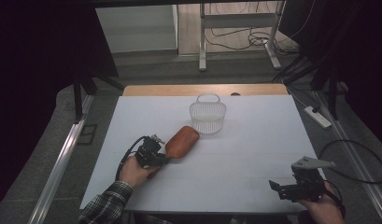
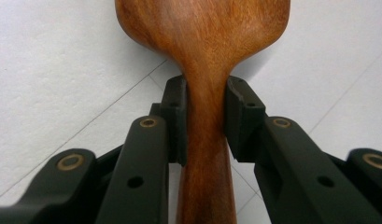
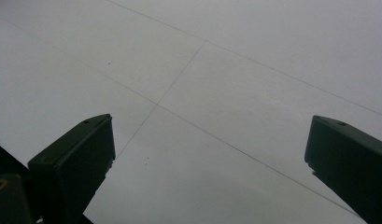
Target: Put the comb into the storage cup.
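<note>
1. Nearest the person, the right gripper (image 1: 278, 188) rests at the front right corner of the counter (image 1: 254, 140). Its jaws stand wide apart with nothing but bare white surface between them, as the right gripper view shows. It seems parked out of the way, leaving the work to the other hand.

2. The left hand (image 1: 133, 171) comes in from the lower left, forearm in a plaid sleeve (image 1: 106, 203), and points the left gripper (image 2: 205, 114) forward and to the right, low over the counter.

3. That gripper is clamped on the narrow neck of a wooden spoon (image 1: 181, 141). In the left gripper view both pads press the handle just below where it widens into the bowl. Gripping there likely keeps the heavy end close and easy to steer.

4. The spoon lies at the middle of the counter, its broad end aimed toward the far side.

5. Just beyond the spoon's tip stands a white mesh basket (image 1: 208, 116), upright with its handle raised. It looks like the place the spoon is meant for.
</note>
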